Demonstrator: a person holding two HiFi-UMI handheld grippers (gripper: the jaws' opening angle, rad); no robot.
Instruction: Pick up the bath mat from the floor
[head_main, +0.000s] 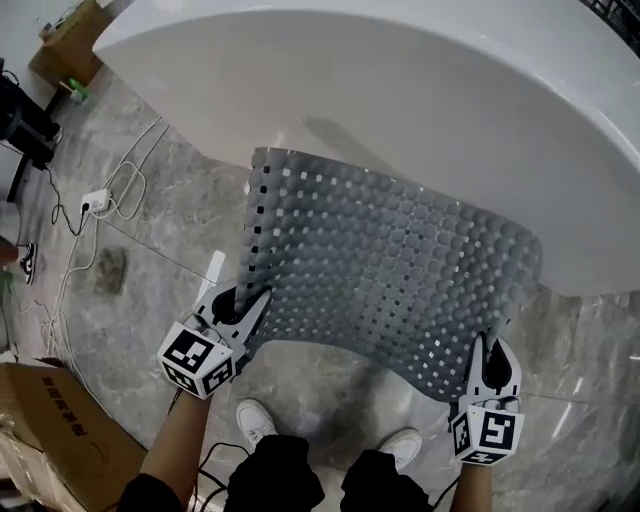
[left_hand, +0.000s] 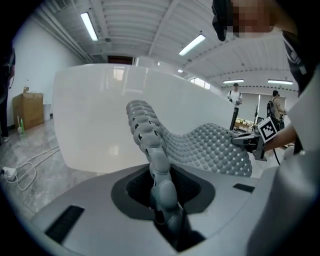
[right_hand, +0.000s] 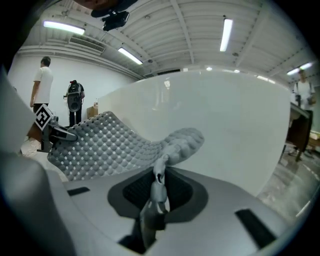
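One bath mat (head_main: 390, 270) and two hand-held grippers are recorded. The mat is grey, flexible, studded with round bumps and pierced by small square holes. It is held clear of the floor (head_main: 170, 230), sagging before one white bathtub (head_main: 400, 100). The left hand-held gripper (head_main: 255, 298) and right hand-held gripper (head_main: 490, 347) are each clamped on a near corner.

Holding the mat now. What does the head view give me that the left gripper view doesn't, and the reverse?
Only the head view: the whole bath mat spread between both grippers, and the person's white shoes below it. Only the left gripper view: the mat's edge pinched in the left gripper close up, ceiling lights, and people standing in the background. Both: the mat, the white bathtub, the right gripper shut on its corner, and a white power strip on the floor.
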